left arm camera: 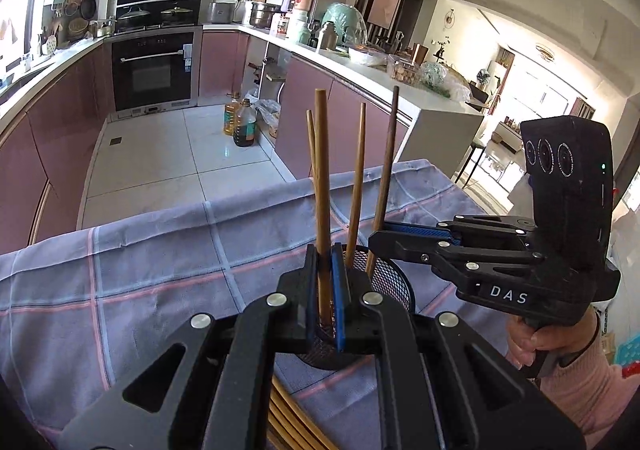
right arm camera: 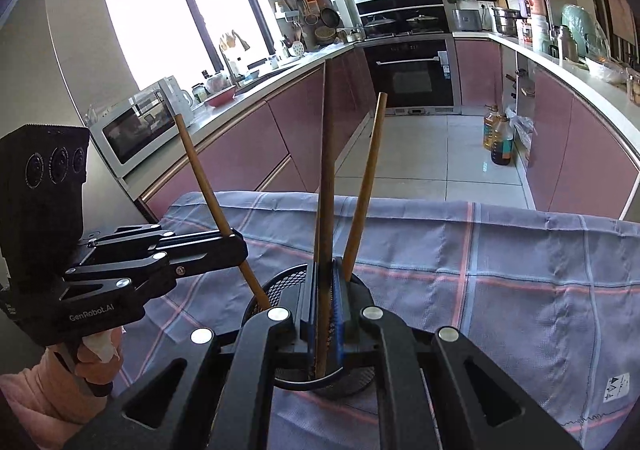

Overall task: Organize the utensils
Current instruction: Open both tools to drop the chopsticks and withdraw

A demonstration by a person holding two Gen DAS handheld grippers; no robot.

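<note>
A black mesh holder [left arm camera: 394, 282] stands on the checked cloth and also shows in the right wrist view [right arm camera: 276, 290]. My left gripper [left arm camera: 325, 290] is shut on a light wooden chopstick [left arm camera: 322, 169] that stands upright with its lower end in the holder. My right gripper [right arm camera: 325, 302] is shut on a dark chopstick [right arm camera: 328, 169], also upright in the holder; in the left wrist view it shows from the side [left arm camera: 380, 236]. Two more light chopsticks [left arm camera: 356, 185] lean in the holder. More chopsticks [left arm camera: 292, 422] lie on the cloth under my left gripper.
The purple-grey checked cloth [left arm camera: 160, 258] covers the table, whose far edge drops to the kitchen floor. Pink cabinets, an oven [right arm camera: 412, 73] and oil bottles [left arm camera: 240, 123] stand beyond. A microwave [right arm camera: 132, 129] sits left in the right wrist view.
</note>
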